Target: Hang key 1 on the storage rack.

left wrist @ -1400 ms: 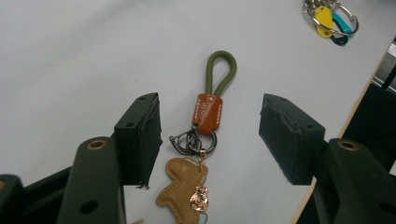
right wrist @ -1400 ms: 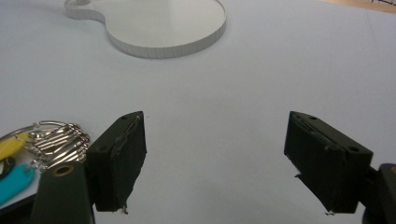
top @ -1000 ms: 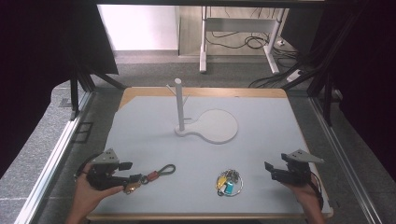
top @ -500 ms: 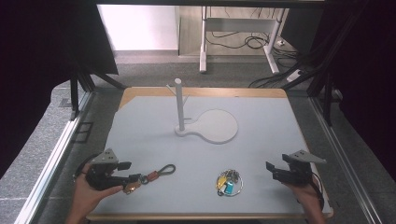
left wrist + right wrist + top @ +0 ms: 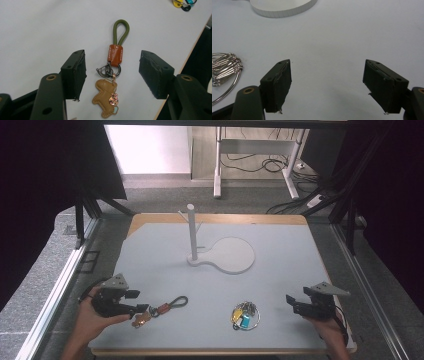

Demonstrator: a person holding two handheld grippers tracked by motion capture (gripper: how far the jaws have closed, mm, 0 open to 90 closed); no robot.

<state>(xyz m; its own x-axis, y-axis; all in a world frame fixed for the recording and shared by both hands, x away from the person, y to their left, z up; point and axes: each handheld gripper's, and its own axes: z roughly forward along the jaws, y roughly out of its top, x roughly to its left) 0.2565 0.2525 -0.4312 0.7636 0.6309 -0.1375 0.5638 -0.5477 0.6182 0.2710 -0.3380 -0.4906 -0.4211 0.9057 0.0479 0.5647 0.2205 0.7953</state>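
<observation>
Nothing had moved | left gripper gaped around keychain, empty | right gripper wide, empty | I judged it light, floppy; grab leather tab.

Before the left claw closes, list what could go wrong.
1. The left claw is open around the leather keychain, which lies flat on the table; the pads may slide over the thin dinosaur charm instead of gripping it.
2. Pinching only the charm could leave the green cord loop dangling and swinging.

right gripper nudged slightly inward
</observation>
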